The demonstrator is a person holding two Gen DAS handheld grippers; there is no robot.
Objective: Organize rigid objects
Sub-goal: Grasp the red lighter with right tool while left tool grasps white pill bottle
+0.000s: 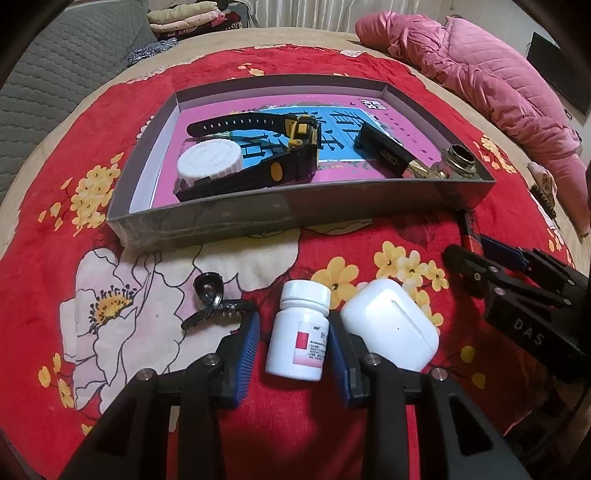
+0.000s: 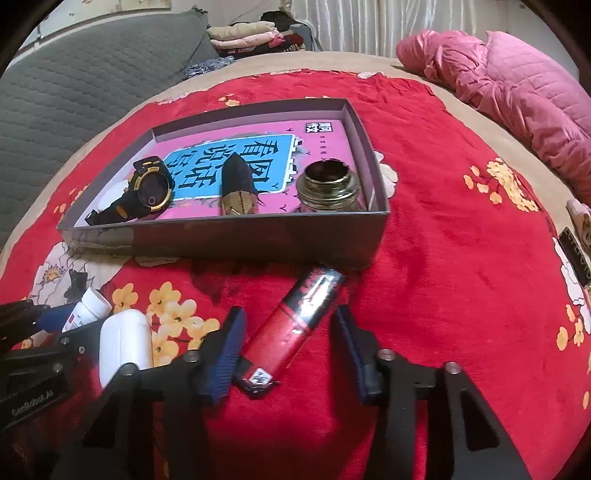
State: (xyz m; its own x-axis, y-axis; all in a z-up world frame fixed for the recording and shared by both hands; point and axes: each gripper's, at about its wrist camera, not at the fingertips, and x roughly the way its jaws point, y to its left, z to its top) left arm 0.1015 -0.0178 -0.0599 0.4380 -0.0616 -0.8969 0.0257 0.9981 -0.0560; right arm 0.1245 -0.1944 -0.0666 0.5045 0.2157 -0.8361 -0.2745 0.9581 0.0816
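Observation:
A grey box on the red blanket holds a pink book, a black-and-yellow watch, a white lid, a black clip and a glass jar. My left gripper is open around a white pill bottle that lies in front of the box. A white earbud case touches its right finger. A black hair claw lies to the left. My right gripper is open around a red tube. The box also shows in the right wrist view.
A pink quilt lies at the far right of the bed, a grey cushion at the far left. Folded clothes are stacked at the back. The right gripper's body sits close to the right of the earbud case.

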